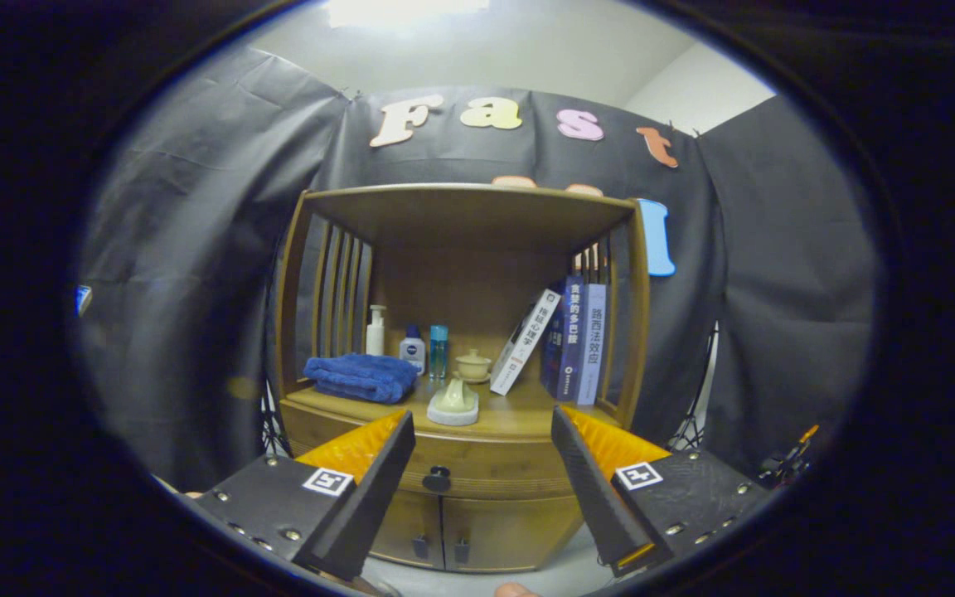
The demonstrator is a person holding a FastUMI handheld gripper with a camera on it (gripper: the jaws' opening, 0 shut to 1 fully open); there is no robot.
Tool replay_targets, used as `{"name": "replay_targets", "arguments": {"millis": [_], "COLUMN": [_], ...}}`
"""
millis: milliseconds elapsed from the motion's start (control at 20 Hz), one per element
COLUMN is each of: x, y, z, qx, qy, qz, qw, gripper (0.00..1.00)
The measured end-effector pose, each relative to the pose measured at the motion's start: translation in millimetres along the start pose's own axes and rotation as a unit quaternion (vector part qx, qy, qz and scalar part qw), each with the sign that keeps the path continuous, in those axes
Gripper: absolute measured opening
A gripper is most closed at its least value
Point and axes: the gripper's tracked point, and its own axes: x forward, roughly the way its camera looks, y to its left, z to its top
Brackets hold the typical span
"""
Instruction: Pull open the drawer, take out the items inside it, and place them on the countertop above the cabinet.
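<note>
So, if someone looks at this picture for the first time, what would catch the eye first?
Probably the open tongs, their two fingers spread wide, with the closed drawer's dark knob between them. Next comes the wooden cabinet beyond. On its countertop, a folded blue towel lies at the left and books stand at the right.

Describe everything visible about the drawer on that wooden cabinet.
The drawer is a wide, shallow front of light brown wood with horizontal grain, sitting shut and flush just under the countertop and above two small cabinet doors. One dark round knob sits at its middle. The open gripper points at it from a distance, fingers apart, touching nothing.
</note>
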Motion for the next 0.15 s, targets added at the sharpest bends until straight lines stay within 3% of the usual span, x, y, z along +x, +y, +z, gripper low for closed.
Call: {"name": "replay_targets", "arguments": {"millis": [150], "x": [-30], "y": [-10], "z": [2], "qx": [0.005], "qy": [0.000], "qz": [-0.009], "qw": [1.000], "gripper": [0.99]}}
